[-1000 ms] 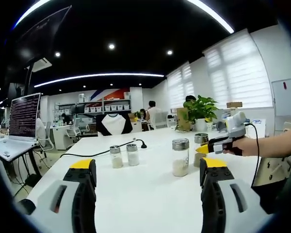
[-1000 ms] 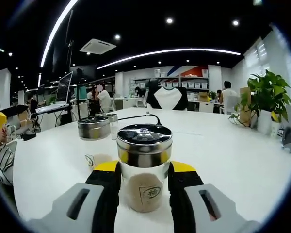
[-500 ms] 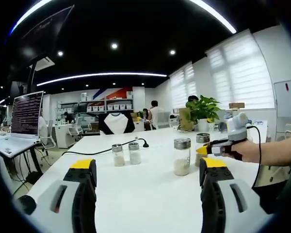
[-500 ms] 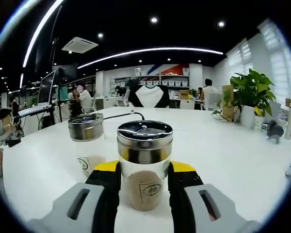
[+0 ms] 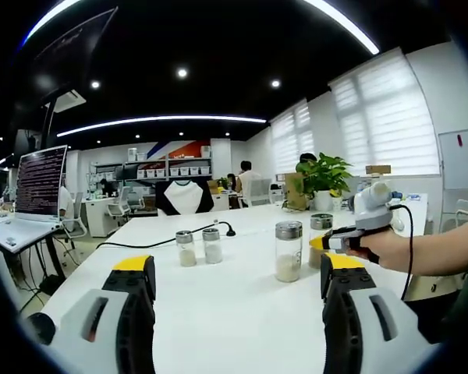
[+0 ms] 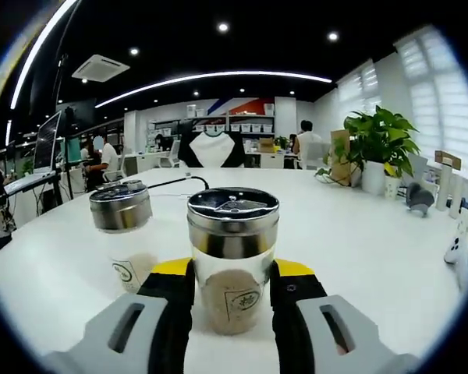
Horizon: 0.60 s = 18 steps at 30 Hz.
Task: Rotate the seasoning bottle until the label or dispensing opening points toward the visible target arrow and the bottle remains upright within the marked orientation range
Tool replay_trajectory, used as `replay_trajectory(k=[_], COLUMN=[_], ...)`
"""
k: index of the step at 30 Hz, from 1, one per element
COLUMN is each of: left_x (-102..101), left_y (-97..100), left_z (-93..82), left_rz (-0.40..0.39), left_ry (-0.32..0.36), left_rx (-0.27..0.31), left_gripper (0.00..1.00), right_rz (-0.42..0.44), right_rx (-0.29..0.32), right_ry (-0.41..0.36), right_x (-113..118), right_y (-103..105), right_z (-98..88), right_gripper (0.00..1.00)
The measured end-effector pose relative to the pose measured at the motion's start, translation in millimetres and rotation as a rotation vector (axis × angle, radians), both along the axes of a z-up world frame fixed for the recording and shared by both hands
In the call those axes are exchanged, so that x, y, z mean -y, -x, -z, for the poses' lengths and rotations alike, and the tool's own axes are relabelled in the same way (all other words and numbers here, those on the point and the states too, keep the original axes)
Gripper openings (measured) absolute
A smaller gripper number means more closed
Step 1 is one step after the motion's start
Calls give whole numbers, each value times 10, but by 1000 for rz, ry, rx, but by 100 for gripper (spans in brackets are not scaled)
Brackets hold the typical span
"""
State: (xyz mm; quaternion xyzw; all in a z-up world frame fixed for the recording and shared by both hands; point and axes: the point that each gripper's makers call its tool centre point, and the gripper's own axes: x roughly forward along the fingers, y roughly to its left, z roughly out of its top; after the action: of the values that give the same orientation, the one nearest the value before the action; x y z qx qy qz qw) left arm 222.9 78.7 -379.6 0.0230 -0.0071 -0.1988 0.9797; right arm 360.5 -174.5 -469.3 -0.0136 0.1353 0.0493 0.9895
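In the left gripper view, my left gripper [image 5: 238, 312] hangs with jaws spread wide and nothing between them above the white table [image 5: 242, 304], while my right gripper [image 5: 331, 241] reaches a bottle by the second shaker [image 5: 288, 251]. In the right gripper view, my jaws clasp the seasoning bottle [image 6: 232, 261], which stands upright with its small label facing me. No target arrow is visible, so I cannot judge how much turning remains.

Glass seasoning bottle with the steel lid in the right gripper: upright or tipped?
Upright: the glass seasoning bottle with the steel lid stands vertical between the right gripper jaws, lid level on top.
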Motion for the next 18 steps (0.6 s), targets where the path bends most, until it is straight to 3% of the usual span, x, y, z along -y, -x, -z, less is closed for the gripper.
replay_trajectory(k=[7, 8, 9, 10, 11, 12, 14, 17, 18], left_x=[-33, -36, -39, -44, -48, -53, -60, -60, -63], left_y=[-10, -9, -9, -6, -4, -2, -1, 3, 4], left_z=[-20, -18, -19, -23, -25, -25, -12, 8, 8], left_rz=[-8, -9, -9, -11, -11, -12, -13, -14, -15], left_ry=[5, 6, 5, 4, 4, 5, 9, 3, 4], left_rx=[6, 4, 4, 6, 6, 7, 4, 0, -1], left_gripper=[92, 92, 92, 92, 92, 92, 92, 92, 92], right_rz=[-8, 11, 33, 20, 12, -7, -44, -73, -121], right_rx=[11, -12, 31, 84, 81, 75, 65, 90, 105], right_ry=[-8, -48, -63, -7, 58, 74, -25, -25, -21], right_x=[23, 46, 88, 117, 142, 125, 88, 135, 106], right_y=[-10, 17, 16, 32, 60, 94, 158, 197, 210], right_z=[8, 40, -39, -152, -173, -183, -223, -308, -347], right_gripper=[38, 42, 57, 68, 71, 68, 65, 66, 66])
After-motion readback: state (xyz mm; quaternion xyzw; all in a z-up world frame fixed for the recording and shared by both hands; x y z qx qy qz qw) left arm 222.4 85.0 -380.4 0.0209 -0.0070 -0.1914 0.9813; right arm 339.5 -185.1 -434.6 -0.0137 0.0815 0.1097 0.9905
